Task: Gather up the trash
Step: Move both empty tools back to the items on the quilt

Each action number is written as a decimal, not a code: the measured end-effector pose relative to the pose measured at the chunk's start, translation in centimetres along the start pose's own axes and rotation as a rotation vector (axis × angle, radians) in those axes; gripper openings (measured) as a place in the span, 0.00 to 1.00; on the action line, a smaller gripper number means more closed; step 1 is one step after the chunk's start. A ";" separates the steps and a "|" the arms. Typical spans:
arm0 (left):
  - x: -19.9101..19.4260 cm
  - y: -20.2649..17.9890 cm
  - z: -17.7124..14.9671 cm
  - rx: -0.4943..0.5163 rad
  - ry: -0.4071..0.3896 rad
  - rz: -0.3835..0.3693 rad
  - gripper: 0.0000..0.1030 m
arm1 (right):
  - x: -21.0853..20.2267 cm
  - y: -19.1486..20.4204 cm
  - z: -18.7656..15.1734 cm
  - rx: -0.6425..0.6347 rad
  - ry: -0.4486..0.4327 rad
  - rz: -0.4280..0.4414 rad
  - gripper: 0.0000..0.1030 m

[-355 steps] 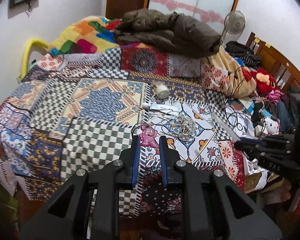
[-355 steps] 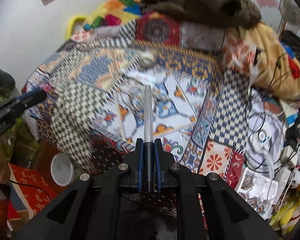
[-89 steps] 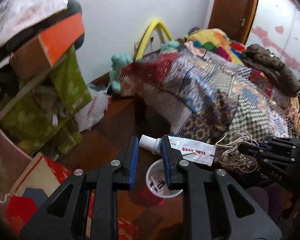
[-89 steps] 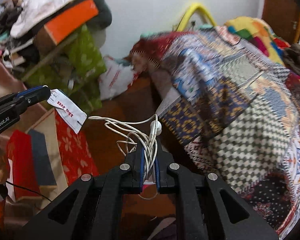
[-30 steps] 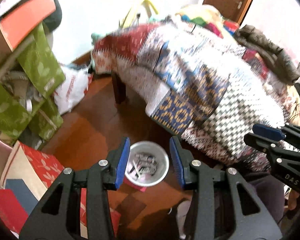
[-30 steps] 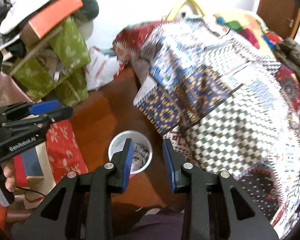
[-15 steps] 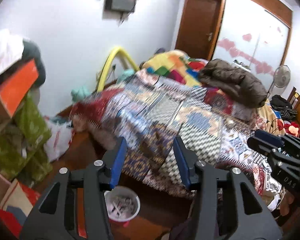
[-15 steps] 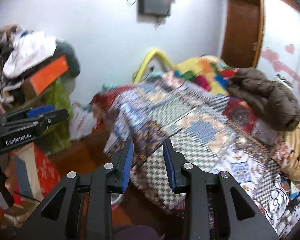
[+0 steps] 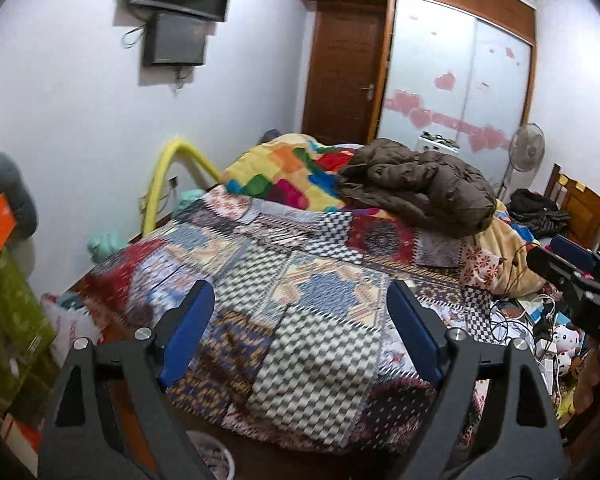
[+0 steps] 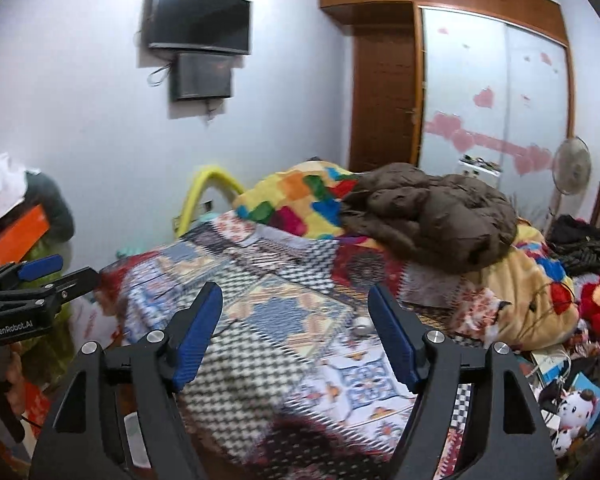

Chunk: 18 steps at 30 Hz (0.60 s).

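Both grippers, left [image 9: 300, 332] and right [image 10: 294, 334], have just opened wide and hold nothing. Bin [image 9: 220, 460] holds trash; small white item [image 10: 362, 323] remains mid-bed [image 9: 320, 296].

Even, cool indoor light fills both views, its source out of frame. The patchwork bedspread [image 9: 300, 304] is smeared, probably by motion blur, worst at the near edge. Fisheye bending curves the wardrobe [image 10: 496, 92], and the corners vignette to black.

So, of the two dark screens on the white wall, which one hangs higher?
The larger flat black screen hangs higher. The smaller dark screen sits directly below it, with loose cables hanging beside and beneath.
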State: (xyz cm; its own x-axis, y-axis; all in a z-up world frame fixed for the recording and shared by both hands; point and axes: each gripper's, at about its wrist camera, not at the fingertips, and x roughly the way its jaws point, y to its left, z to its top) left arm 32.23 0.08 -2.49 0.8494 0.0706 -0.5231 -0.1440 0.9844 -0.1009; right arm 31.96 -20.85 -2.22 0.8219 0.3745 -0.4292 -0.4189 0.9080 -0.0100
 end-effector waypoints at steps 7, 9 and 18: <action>7.0 -4.9 1.5 0.081 0.065 -0.085 0.85 | 3.2 -6.1 0.1 0.072 0.035 -0.081 0.70; 9.3 -6.2 1.6 0.114 0.090 -0.099 0.85 | 4.4 -7.3 -0.2 0.066 0.050 -0.107 0.70; 19.9 -9.6 0.4 0.125 0.230 -0.235 0.85 | 11.3 -11.5 -4.1 0.095 0.186 -0.120 0.70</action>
State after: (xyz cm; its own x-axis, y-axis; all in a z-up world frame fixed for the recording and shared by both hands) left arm 50.75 -7.86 -11.58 0.7133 -0.1846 -0.6761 0.1176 0.9825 -0.1442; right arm 44.48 -27.87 -10.69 0.7748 0.2298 -0.5890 -0.2773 0.9607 0.0101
